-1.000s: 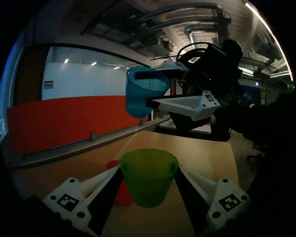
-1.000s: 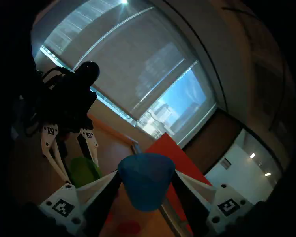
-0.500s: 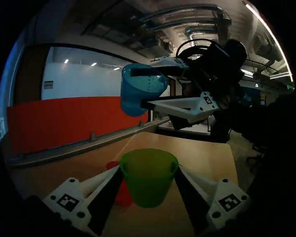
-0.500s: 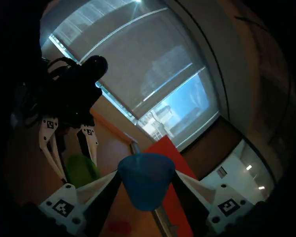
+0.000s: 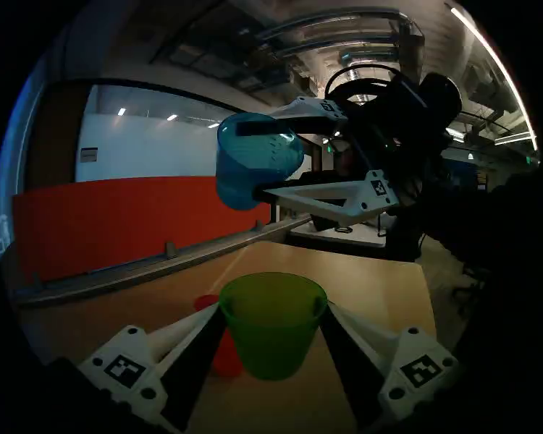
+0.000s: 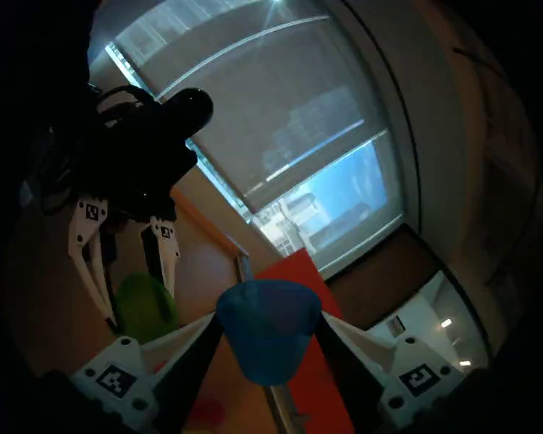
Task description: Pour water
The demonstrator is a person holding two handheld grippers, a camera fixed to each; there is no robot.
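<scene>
red cup (image 5: 228, 358) mostly hidden, behind green cup (image 5: 273, 325)

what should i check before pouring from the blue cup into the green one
1. Left gripper shut on green cup: ok, both fingers press its sides.
2. Right gripper shut on blue cup: ok.
3. Green cup upright, mouth open: ok.
4. Blue cup's rim lined up above the green cup: cannot tell; it is raised and tilted, but depth is unclear.
5. Water in blue cup: cannot tell, too dark.
6. Red cup clear of the pour: cannot tell; it stands on the table close by the green cup.
</scene>
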